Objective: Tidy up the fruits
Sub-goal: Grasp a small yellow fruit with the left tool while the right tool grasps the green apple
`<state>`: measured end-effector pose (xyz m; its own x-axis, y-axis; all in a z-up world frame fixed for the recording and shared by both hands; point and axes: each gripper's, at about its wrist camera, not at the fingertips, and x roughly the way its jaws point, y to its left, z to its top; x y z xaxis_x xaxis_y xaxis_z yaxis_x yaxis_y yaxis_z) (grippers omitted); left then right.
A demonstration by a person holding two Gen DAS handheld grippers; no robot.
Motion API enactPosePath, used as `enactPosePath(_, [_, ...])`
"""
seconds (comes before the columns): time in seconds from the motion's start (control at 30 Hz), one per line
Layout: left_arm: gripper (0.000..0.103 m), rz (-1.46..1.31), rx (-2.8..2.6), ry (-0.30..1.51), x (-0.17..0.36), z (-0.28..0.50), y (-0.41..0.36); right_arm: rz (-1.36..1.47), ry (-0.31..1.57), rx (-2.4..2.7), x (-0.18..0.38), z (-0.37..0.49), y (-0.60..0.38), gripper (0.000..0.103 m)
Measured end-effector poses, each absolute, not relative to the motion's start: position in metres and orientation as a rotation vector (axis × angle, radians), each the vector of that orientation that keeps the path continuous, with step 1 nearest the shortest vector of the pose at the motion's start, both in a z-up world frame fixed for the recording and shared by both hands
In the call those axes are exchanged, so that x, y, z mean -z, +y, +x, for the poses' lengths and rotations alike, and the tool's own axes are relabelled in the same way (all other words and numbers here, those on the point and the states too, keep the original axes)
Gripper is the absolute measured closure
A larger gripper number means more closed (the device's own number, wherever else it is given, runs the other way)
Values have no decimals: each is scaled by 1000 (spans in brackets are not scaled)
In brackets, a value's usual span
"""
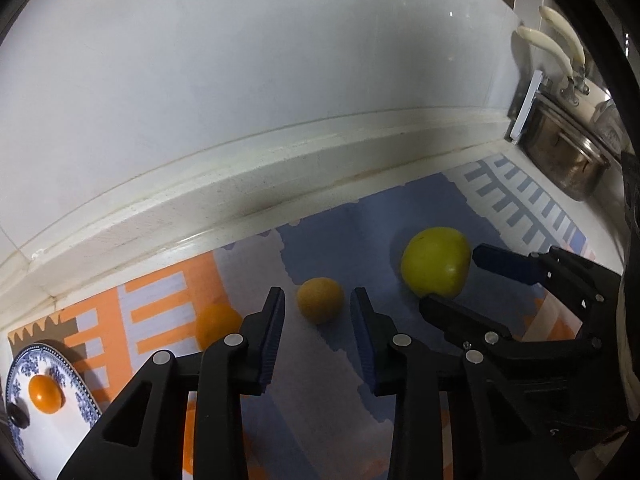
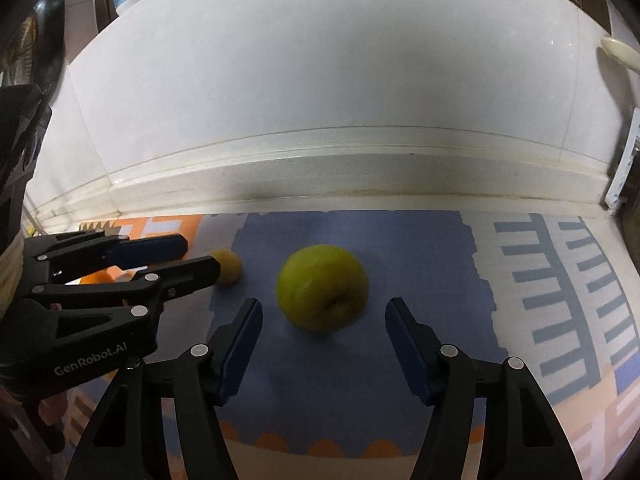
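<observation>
White tiled wall and a pale ledge back a counter covered by a patterned mat of blue, orange and white.

From the left wrist camera, the left gripper has its jaws parted a moderate way with nothing between them; just beyond the gap lies a dull small orange fruit on the blue patch. A brighter orange sits to its left, partly hidden behind the left finger. Further left, a blue-and-white plate carries another orange. To the right, a yellow-green apple rests on the mat, with the right gripper spread wide around it, one fingertip beside it and one in front. Steel pots with cream handles stand at the far right corner.

From the right wrist camera, the apple lies tilted, its stem dimple facing toward the camera and slightly right, so its axis runs roughly along the fingers. The right gripper is wide open and empty, the apple just ahead of the fingertips and untouched. The left gripper reaches in from the left, its tips beside the small orange fruit.
</observation>
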<state>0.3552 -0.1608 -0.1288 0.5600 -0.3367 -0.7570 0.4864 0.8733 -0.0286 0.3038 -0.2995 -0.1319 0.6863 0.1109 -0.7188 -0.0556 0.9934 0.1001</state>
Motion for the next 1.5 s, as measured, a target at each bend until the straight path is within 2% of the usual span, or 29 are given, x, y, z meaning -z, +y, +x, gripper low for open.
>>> enactPosePath(0.17, [70,206,499,864,135,359,-164,108,834,-125,137,315,-303,43])
enactPosePath(0.27, [71,212,499,864,136,360,-165,134,855,-144,140,320,-306,51])
enactPosePath(0.7, [75,233,474,861,141,361,-172,179,834,-65,137,307,-313,52])
enactPosePath(1.5, [75,109,460,679,62,298,-114,128,714,-100,69,258,-277,52])
